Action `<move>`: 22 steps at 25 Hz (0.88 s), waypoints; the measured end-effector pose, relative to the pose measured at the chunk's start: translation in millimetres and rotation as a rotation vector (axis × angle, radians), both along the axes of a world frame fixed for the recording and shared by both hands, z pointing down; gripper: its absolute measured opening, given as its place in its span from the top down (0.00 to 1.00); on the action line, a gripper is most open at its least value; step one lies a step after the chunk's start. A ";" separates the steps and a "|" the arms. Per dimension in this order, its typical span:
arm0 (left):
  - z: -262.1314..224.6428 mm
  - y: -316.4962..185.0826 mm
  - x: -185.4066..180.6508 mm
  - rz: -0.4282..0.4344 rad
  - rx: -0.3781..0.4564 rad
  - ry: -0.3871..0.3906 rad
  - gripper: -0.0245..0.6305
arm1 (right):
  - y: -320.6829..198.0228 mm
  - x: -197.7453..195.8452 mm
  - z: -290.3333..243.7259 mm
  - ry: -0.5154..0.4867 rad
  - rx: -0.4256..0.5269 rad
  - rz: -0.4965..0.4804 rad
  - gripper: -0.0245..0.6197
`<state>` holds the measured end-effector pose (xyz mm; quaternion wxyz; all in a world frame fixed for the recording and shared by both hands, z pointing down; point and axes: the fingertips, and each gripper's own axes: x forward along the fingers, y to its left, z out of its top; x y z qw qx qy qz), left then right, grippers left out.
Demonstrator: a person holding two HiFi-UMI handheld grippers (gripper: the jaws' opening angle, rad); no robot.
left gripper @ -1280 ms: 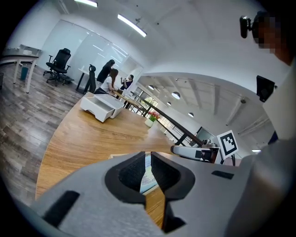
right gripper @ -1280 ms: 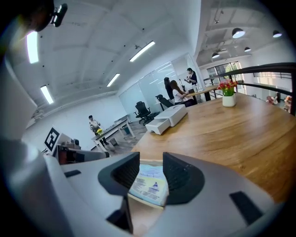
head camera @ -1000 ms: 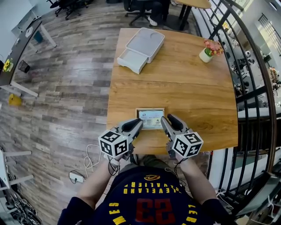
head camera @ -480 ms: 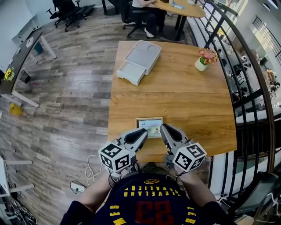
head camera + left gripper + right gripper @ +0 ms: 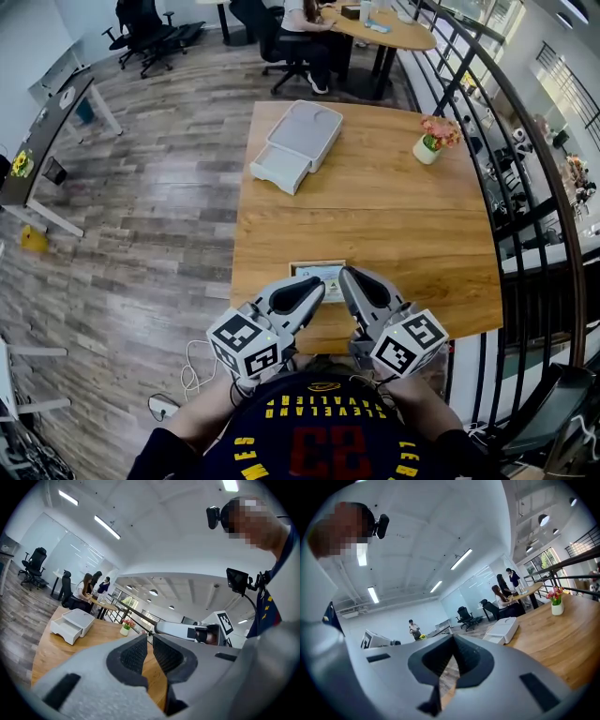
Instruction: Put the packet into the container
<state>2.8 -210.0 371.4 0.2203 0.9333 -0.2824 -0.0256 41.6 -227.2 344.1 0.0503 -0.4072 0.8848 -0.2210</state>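
Wooden table (image 5: 375,216) fills the head view, and on it the packet (image 5: 314,270) lies flat close to the near edge, just past the tips of both grippers and partly covered by them, with neither pair of jaws on it. The left gripper (image 5: 317,289) has its jaws drawn nearly together, only a thin slit between the pads and nothing in it. The right gripper (image 5: 347,279) has just been closing and its jaws now meet, empty. The white container (image 5: 298,141), its drawer pulled out, sits well apart at the far left corner of the table, with a flower pot (image 5: 427,148) at the far right. Only the head view shows the packet. The two gripper views look level across the tabletop to the container, the flowers and seated people beyond.
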 end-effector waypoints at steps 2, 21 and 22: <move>-5.9 -0.7 1.4 -0.002 0.006 0.006 0.91 | 1.7 -1.7 -6.3 -0.001 0.011 -0.016 0.94; -58.7 7.1 2.6 -0.014 0.156 -0.015 0.91 | 12.6 -3.9 -40.7 0.061 0.119 -0.014 0.95; -58.8 7.6 3.1 -0.013 0.158 -0.015 0.91 | 13.3 -3.2 -41.3 0.062 0.125 -0.012 0.95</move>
